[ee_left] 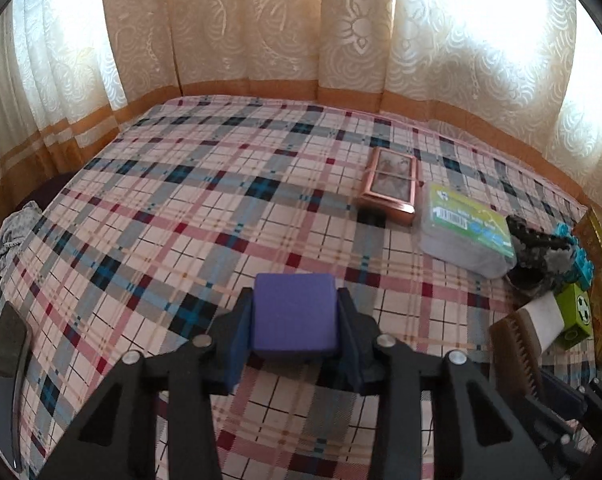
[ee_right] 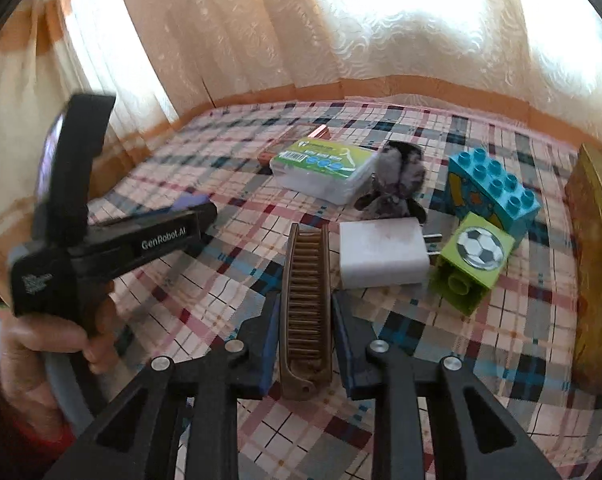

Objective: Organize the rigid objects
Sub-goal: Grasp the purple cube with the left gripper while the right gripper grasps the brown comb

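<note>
On the plaid bedspread (ee_left: pixel 173 208), seen from the left wrist, the left gripper (ee_left: pixel 295 322) tilts downward and is clamped on a purple block (ee_left: pixel 295 316), its blue pads pressed against both sides of the block just above the cloth. Further back to the right lie a copper-framed box (ee_left: pixel 389 186) and, just beside it, a clear plastic case with a green label (ee_left: pixel 465 230). A dark furry thing (ee_left: pixel 541 248), teal bricks (ee_left: pixel 581 260), a green brick with a football (ee_left: pixel 577 314) and a white charger (ee_left: pixel 543 322) crowd the right edge, where the brown comb (ee_left: pixel 515 352) sits in the other gripper.

From the right wrist, the right gripper (ee_right: pixel 306 328) slopes down at the bed (ee_right: pixel 501 340) and grips the brown comb (ee_right: pixel 306 308) lengthwise, teeth up, pads tight on its long edges. The white charger (ee_right: pixel 383 254) lies just beside the comb's far end, touching the green football brick (ee_right: pixel 475 260); the teal brick (ee_right: pixel 491 188) stands behind. At the left, a hand (ee_right: pixel 49 344) grasps the left gripper's handle, and the purple block (ee_right: pixel 191 201) peeks out at its tip.
</note>
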